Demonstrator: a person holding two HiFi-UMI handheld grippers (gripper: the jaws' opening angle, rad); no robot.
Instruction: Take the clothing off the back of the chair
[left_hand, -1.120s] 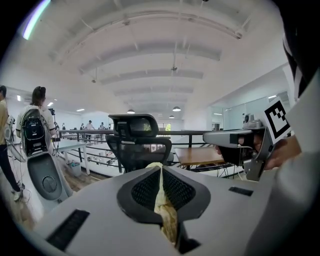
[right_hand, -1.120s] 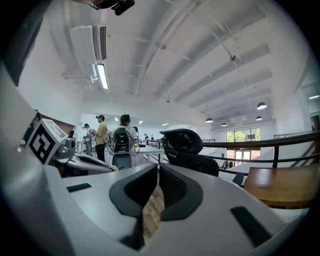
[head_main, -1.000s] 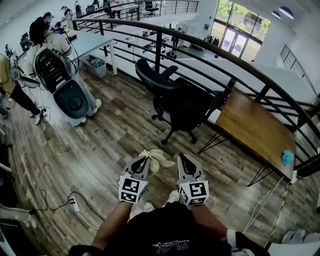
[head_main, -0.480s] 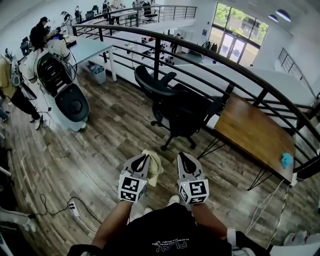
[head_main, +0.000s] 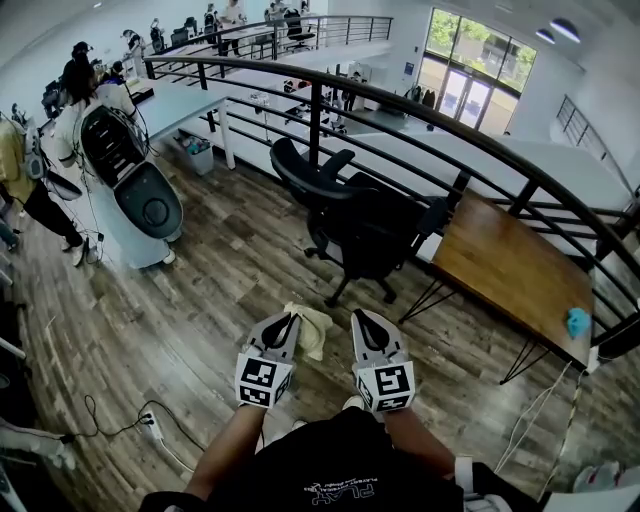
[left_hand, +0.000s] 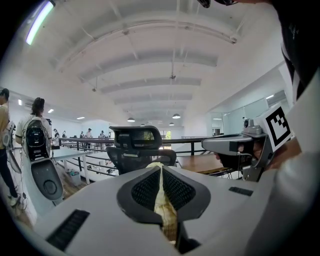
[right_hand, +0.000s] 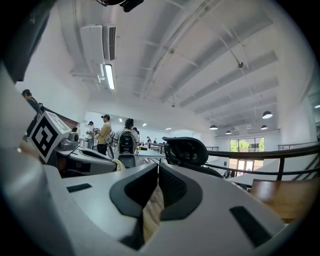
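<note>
The pale yellow clothing is clamped in the jaws of the left gripper and is hung from them over the wooden floor. The jaws of the right gripper, just beside, are closed together with nothing between them. Farther off, well apart from the clothing, the black chair is stood bare-backed by the railing, near 1 wooden table.

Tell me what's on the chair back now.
Nothing hangs on the chair back; what shows of it is bare. The cloth is pinched in the left gripper. The back's far side is out of sight.
</note>
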